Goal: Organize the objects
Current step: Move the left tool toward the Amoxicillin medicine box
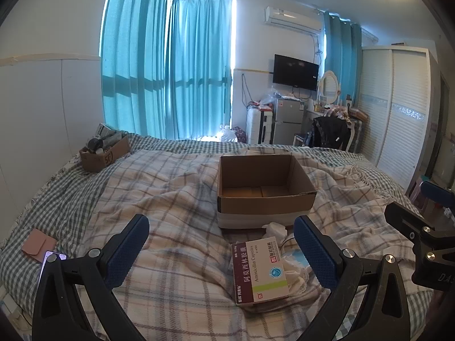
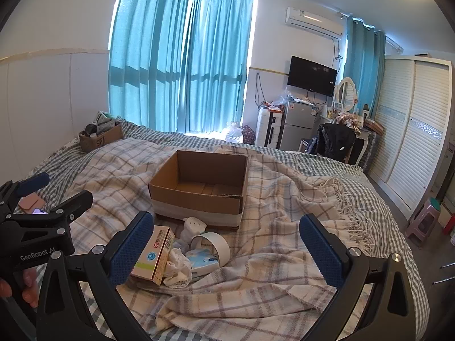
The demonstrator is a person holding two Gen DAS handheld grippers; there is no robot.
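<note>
Currently:
Left gripper [image 1: 221,251]: fingers spread wide, holding nothing.
Right gripper [image 2: 227,245]: fingers likewise apart, holding nothing.
Medicine box [image 1: 260,270]: on the bed [image 1: 170,187], just before the open cardboard box [image 1: 264,190].

Both grippers hover side by side, the left gripper [image 1: 220,251] and right gripper [image 2: 227,251], jaws spread wide, holding nothing.

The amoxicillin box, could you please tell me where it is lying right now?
The amoxicillin box lies on the plaid blanket just in front of the open cardboard box, beside a crumpled white cloth. In the left wrist view it sits right of centre between the open tool's fingers.
</note>
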